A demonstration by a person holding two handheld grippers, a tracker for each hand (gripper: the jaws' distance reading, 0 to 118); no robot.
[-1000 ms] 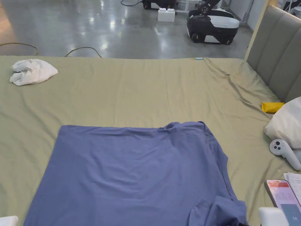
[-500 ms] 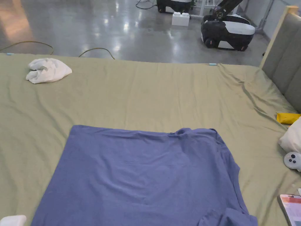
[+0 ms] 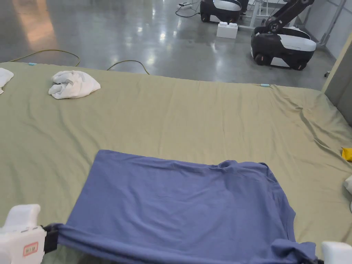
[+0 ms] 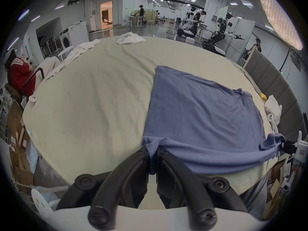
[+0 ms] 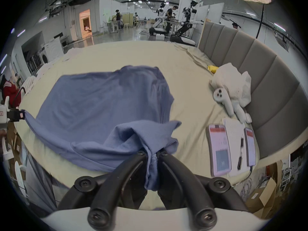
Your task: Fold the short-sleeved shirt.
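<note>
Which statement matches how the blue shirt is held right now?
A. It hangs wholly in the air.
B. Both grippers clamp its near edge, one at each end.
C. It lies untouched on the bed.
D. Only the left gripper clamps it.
B: the left gripper and the right gripper each have both jaws pressed on the near edge of the blue shirt, whose far part lies flat on the bed.

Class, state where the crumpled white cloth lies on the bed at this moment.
In the head view the white cloth lies at the far left of the green bed sheet, near the far edge, well beyond the blue shirt.
</note>
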